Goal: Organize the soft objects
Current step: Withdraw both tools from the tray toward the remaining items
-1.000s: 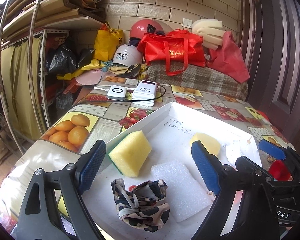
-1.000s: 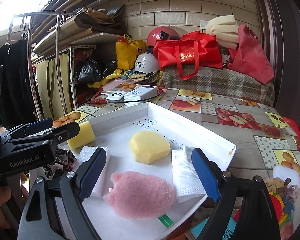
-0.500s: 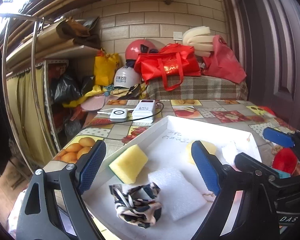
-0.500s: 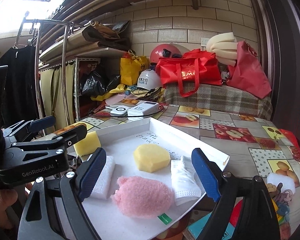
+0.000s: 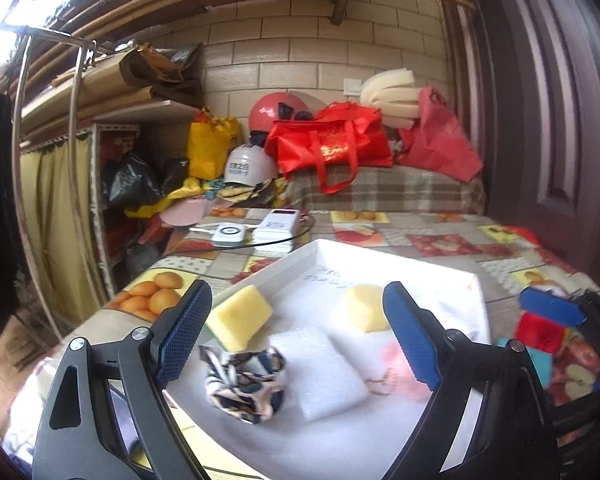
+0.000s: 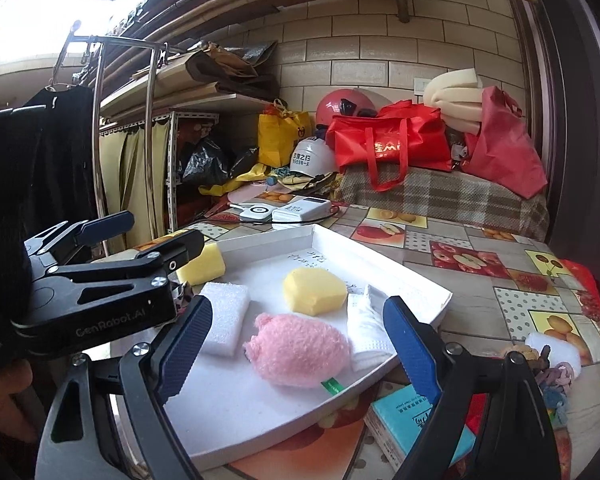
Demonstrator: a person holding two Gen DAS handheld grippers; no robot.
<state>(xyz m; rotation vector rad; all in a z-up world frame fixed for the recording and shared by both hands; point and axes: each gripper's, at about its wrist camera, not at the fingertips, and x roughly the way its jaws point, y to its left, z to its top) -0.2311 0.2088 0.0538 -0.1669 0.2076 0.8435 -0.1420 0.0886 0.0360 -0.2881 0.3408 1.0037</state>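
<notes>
A: White tray (image 6: 384, 258) on the counter (image 6: 496, 300), soft stuff all inside it. Left gripper (image 5: 296, 344) fingers spread wide, holding nothing. Between them, low down: patterned cloth wad (image 5: 246, 380), white foam pad (image 5: 320, 372) touching it on the right. Yellow sponge (image 5: 240, 320) sits just past the left finger's tip, beyond the cloth.

B: Right side?

A: Right gripper (image 6: 298, 344) also wide apart, nothing gripped. Pink fluffy piece (image 6: 298, 350) lies right between its fingers, no contact with either pad. Yellow foam lump (image 6: 314, 292) just beyond the pink one. Folded white face mask (image 6: 366, 332) beside the right finger, inner side, against the tray's right rim. In this view the foam pad (image 6: 224, 318) is near the left finger's tip.

B: Anything outside the tray?

A: Teal booklet (image 6: 416, 424) under the right finger, partly tucked below the tray corner. Hair ties (image 6: 556, 376) and a small white cloth (image 6: 556, 350) on the counter, out past the right finger. Left gripper body (image 6: 96, 292) shows at the left of the right view, a hand (image 6: 4, 384) on it. Can't tell if the tray's near edge overhangs the counter.
</notes>
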